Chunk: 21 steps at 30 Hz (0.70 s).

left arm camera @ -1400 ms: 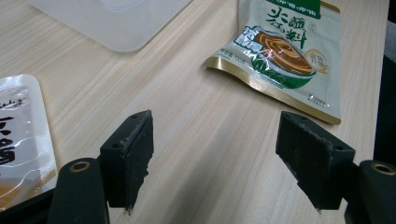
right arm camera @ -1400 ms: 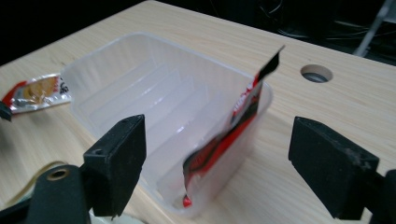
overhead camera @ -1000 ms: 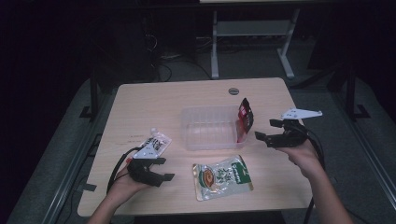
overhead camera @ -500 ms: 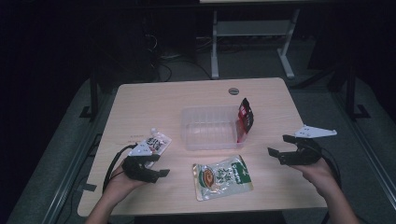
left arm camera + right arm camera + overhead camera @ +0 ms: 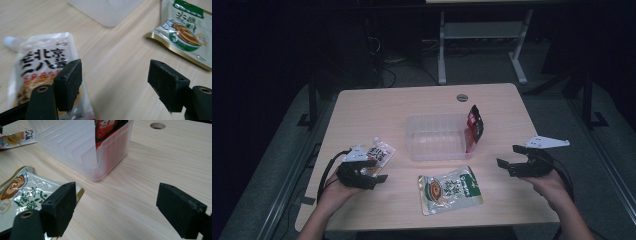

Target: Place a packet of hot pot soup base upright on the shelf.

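Left gripper [image 5: 379, 171] wide, empty, over white spouted pouch [image 5: 378, 152], likely lined up for pickup; right gripper [image 5: 508, 158] wide, empty, clear of clear plastic tray [image 5: 432, 136] propping red packet [image 5: 475, 125]; green-labelled pouch [image 5: 450, 187] flat between, untouched.

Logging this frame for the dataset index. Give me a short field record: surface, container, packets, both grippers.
surface: light wooden table with a round cable hole
container: clear plastic bin, mid-table
red packet: red-and-black sachet standing on edge at the bin's right end
green packet: green-and-white sauce pouch flat, in front of the bin
white packet: spouted pouch with black Chinese lettering flat, left of the bin
left gripper: open, over the spouted pouch's near end
right gripper: open, empty, right of the bin
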Each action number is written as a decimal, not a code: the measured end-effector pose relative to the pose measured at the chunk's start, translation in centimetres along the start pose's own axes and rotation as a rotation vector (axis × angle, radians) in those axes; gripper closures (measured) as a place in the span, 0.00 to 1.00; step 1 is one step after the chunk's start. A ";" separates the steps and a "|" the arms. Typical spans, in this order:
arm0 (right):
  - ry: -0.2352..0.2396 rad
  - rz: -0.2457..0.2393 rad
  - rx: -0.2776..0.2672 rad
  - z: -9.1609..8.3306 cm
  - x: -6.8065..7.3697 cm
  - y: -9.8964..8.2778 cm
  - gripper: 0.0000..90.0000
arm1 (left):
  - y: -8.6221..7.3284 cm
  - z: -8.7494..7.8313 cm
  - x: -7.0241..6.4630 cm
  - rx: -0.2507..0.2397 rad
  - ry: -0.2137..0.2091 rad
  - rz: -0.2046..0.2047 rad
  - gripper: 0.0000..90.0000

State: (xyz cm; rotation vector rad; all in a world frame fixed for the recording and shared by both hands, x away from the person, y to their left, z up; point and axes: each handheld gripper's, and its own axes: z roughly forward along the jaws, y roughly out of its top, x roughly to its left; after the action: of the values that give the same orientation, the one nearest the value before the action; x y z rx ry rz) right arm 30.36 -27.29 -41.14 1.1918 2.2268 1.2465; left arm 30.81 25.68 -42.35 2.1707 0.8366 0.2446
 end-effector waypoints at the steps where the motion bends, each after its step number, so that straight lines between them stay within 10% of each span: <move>1: 0.003 -0.011 0.005 0.2 0.1 -0.1 0.18 | 0.1 -0.1 0.1 0.000 0.008 -0.001 0.30; 15: 0.026 -0.034 0.025 0.7 0.9 -0.4 0.18 | 0.1 -1.2 3.3 -0.015 0.128 -0.065 0.31; 21: 0.027 -0.033 0.028 0.8 0.9 -0.5 0.18 | 0.1 -0.8 5.9 -0.012 0.160 -0.156 0.47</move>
State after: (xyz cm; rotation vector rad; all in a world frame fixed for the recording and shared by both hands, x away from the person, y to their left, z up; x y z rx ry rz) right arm 30.06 -26.23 -41.87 1.1494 2.2815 1.2299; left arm 35.01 29.92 -42.31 2.0824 1.0864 0.3470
